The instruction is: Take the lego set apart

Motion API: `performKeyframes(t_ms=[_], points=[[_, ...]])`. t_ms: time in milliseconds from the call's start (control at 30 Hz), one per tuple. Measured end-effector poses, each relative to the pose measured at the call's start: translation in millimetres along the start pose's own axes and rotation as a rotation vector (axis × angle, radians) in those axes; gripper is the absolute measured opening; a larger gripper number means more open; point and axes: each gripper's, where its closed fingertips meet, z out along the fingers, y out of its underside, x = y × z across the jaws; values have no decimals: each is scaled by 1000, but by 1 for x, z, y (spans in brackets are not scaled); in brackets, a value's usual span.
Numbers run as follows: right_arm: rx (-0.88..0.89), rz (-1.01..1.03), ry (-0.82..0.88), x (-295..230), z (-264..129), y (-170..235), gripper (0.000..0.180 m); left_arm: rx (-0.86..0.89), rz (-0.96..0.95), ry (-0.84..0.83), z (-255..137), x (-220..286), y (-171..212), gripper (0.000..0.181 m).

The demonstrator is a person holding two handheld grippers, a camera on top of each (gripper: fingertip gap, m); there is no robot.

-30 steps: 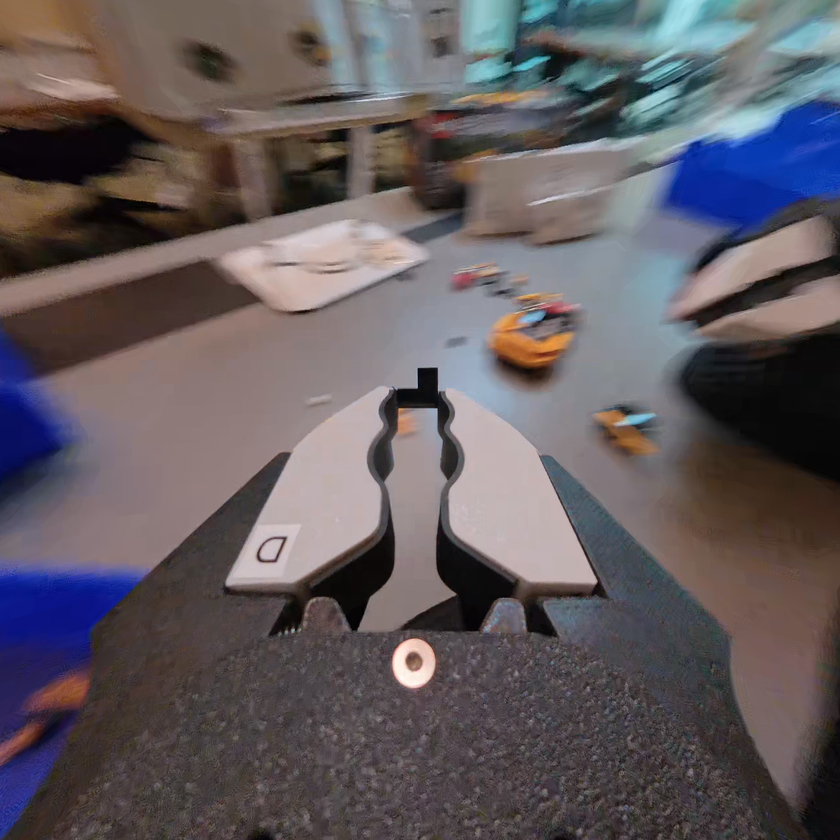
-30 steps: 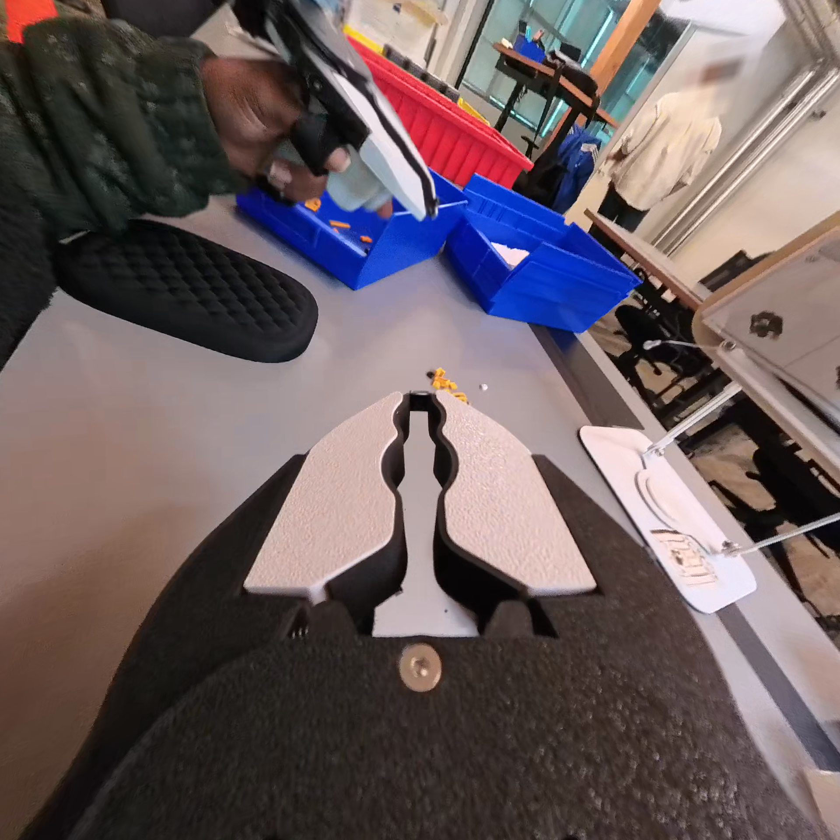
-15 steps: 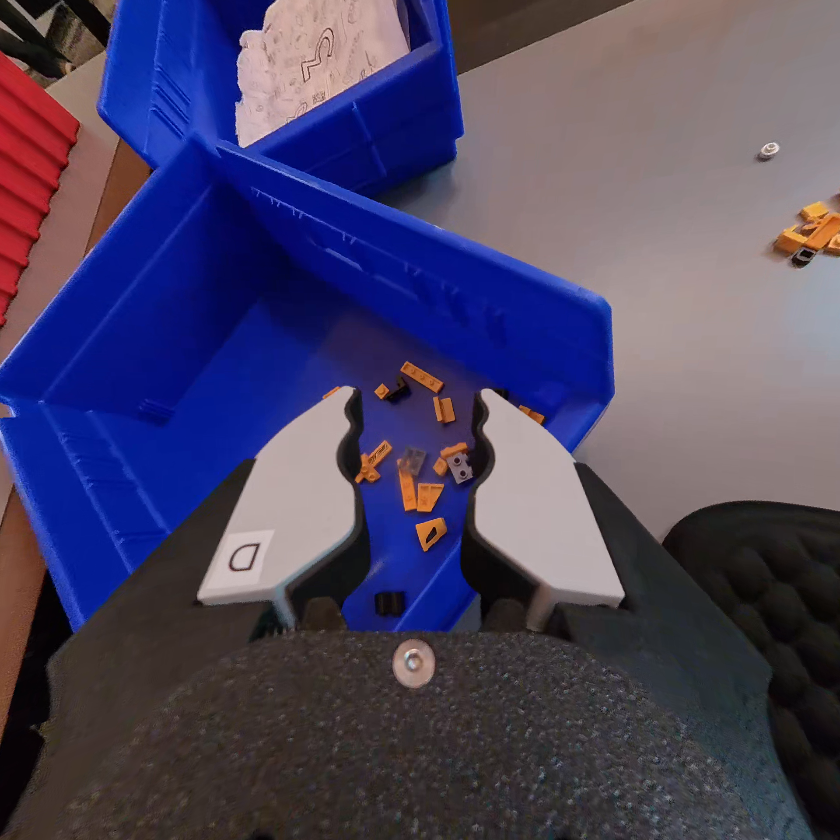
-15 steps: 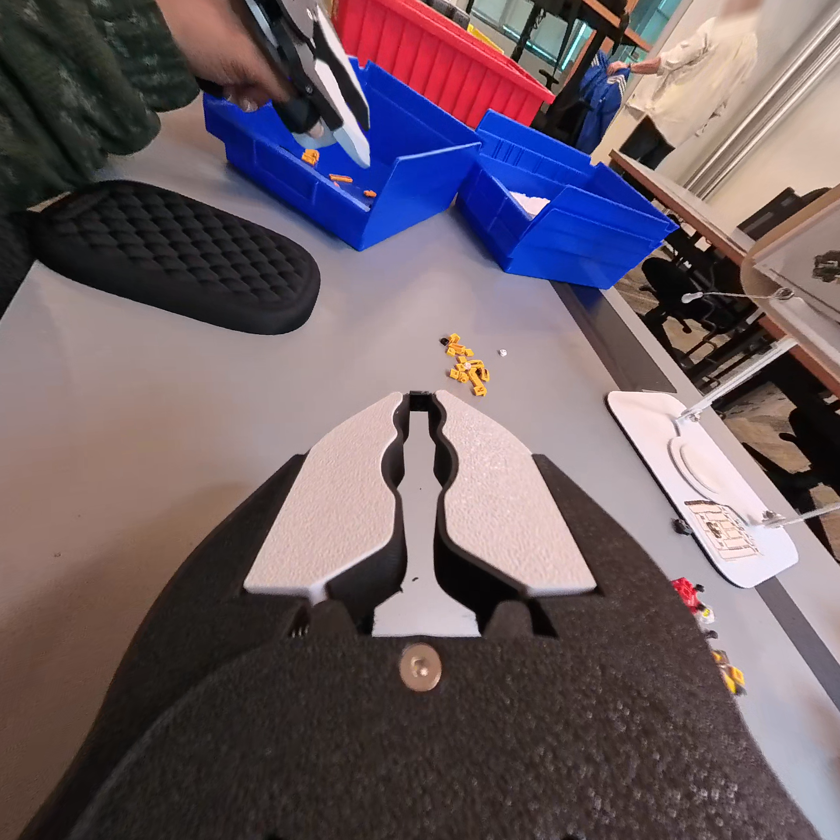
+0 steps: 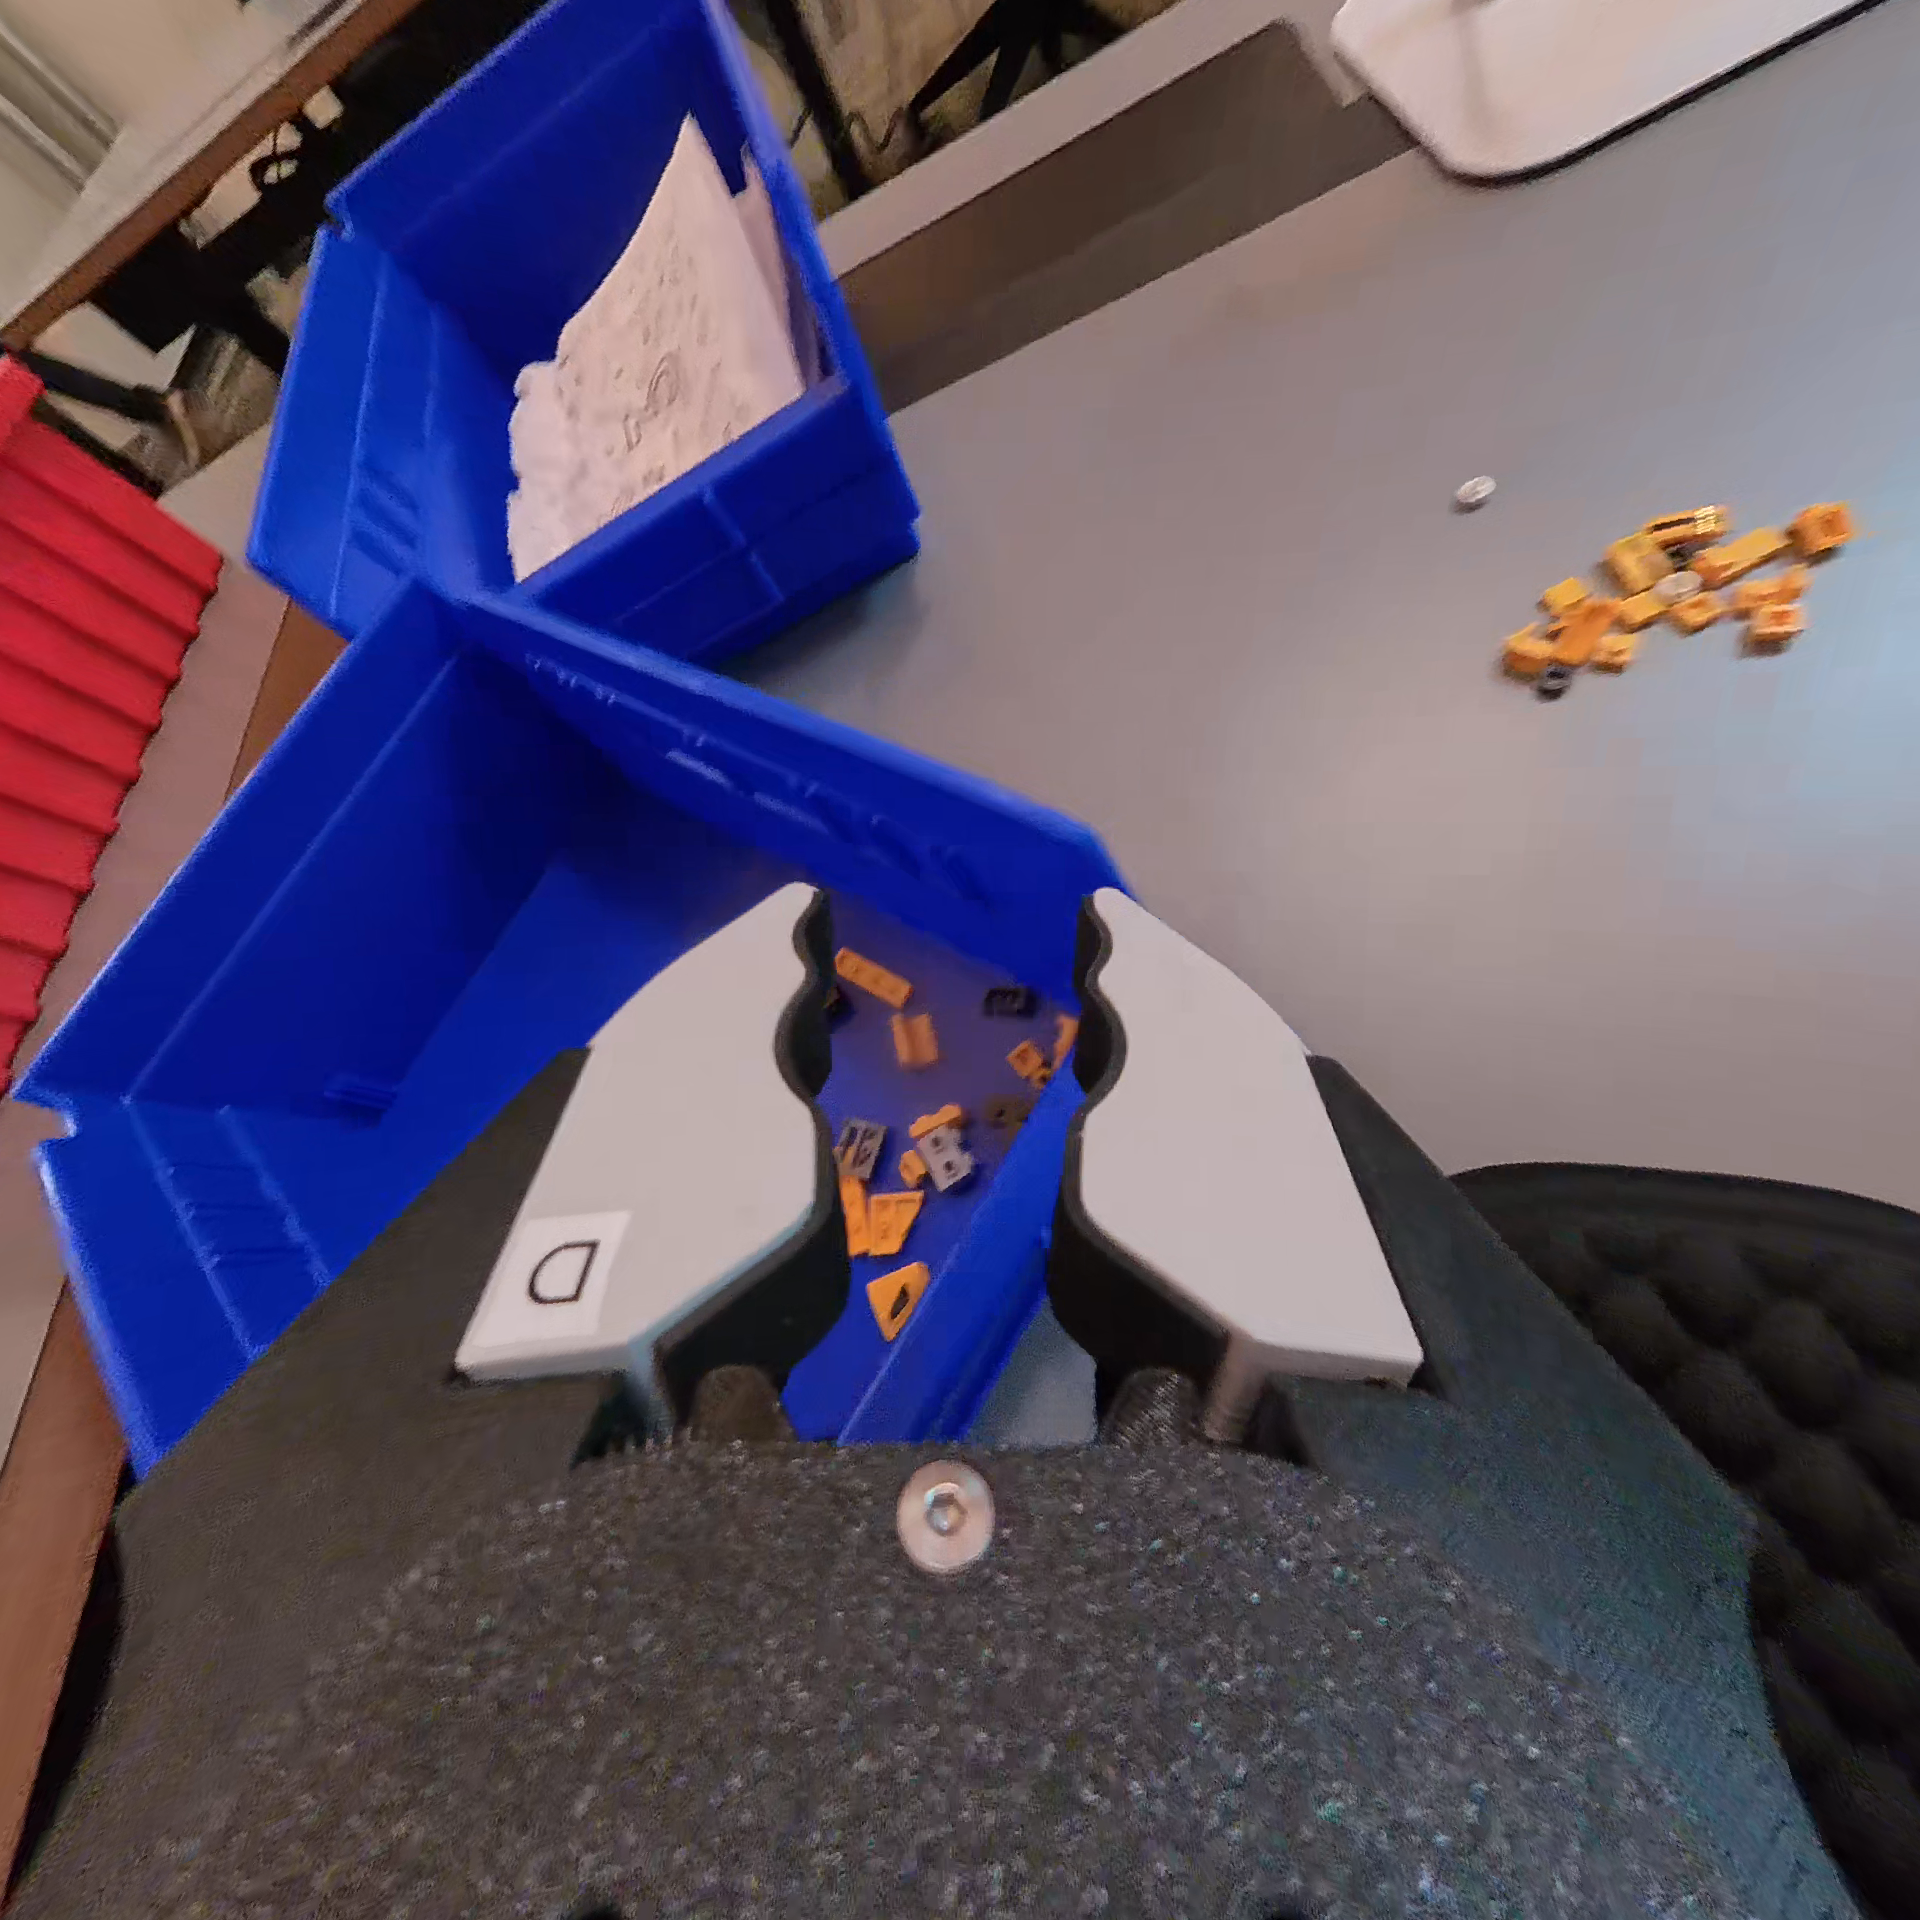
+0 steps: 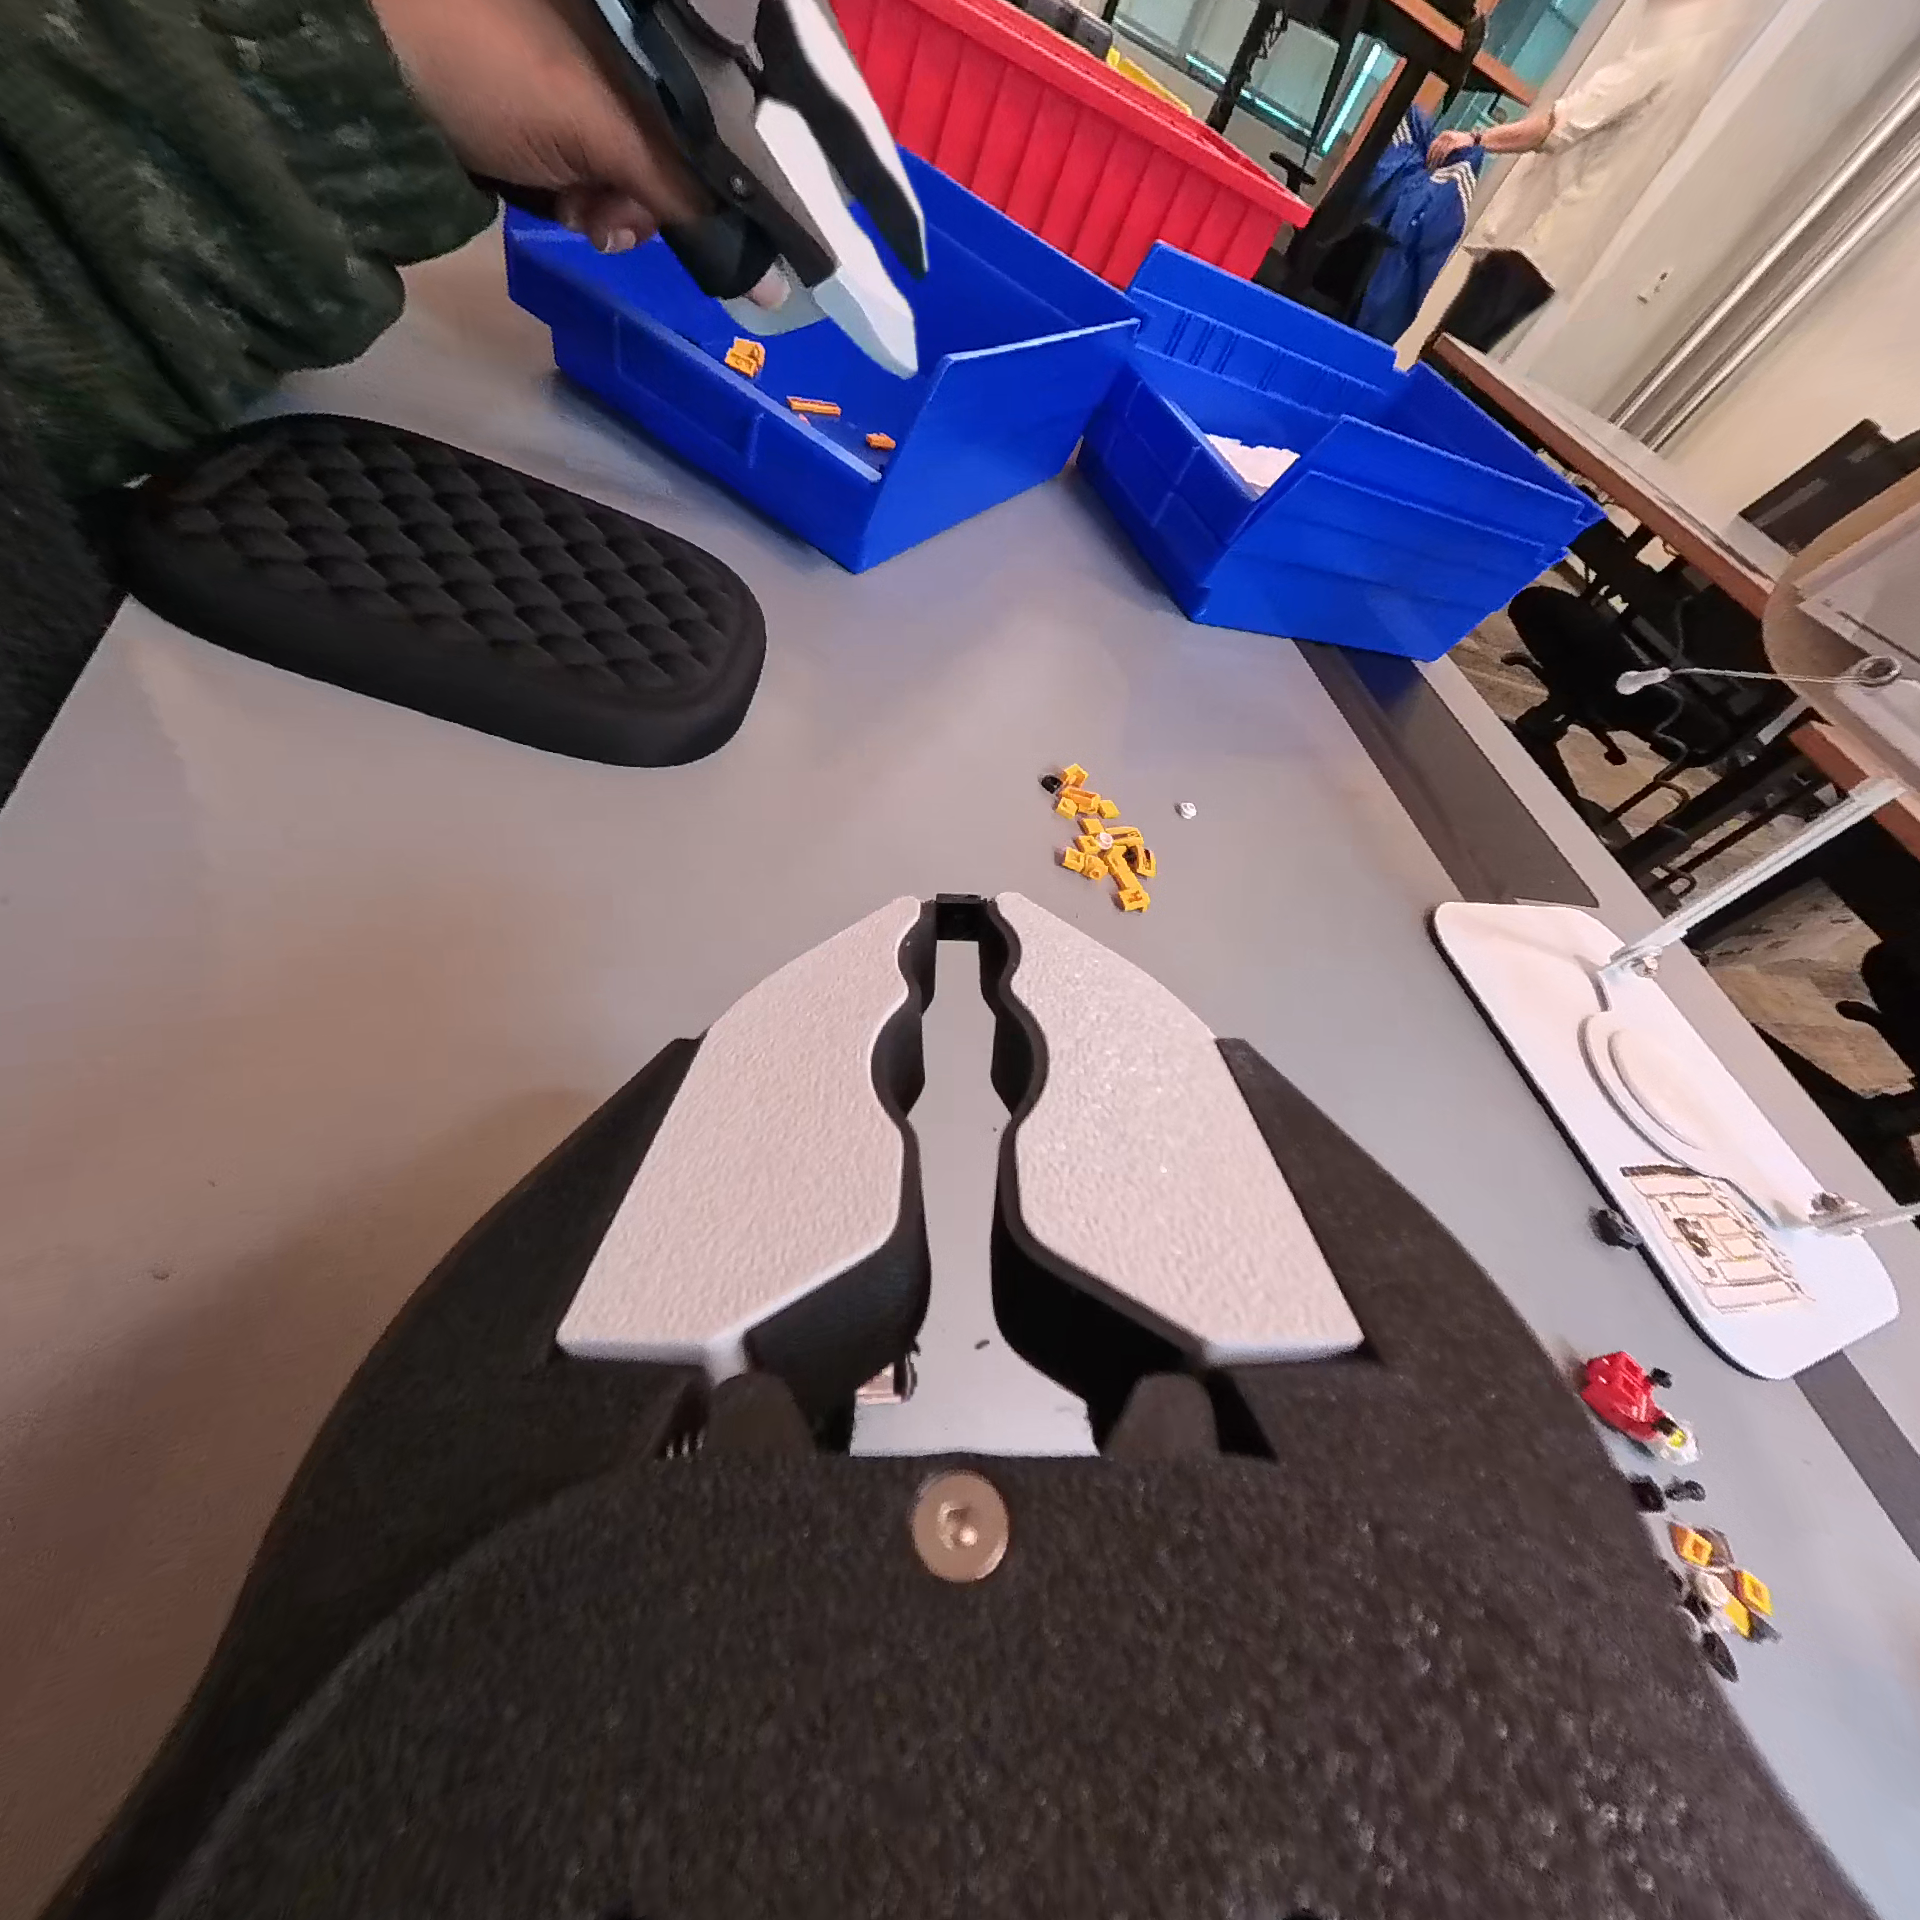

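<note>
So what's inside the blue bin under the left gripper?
Loose orange, grey and black lego pieces lie on the floor of the bin. The open left gripper hides part of that floor.

Even, soft indoor light, faint shadows; wide-angle bending at edges; left wrist view slightly motion-blurred.

left wrist cam hangs close above the near blue bin [image 5: 312, 935] looking down past its claw, right wrist cam sits low over the grey table [image 6: 416, 935], facing that same bin [image 6: 966, 436] well ahead, both catch the orange brick pile [image 5: 1673, 592] [image 6: 1107, 836]
</note>
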Motion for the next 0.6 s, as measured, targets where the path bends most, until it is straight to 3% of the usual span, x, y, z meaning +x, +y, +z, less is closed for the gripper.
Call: performKeyframes(t_ms=[167, 400, 600], points=[[6, -5, -1, -1, 1, -1, 7, 113, 15, 191, -12, 54, -32, 38], [33, -35, 9, -6, 3, -9, 7, 230, -94, 956, -64, 205, -70, 26], [25, -105, 25, -10, 3, -12, 7, 140, -213, 1345, -98, 270, -76, 27]])
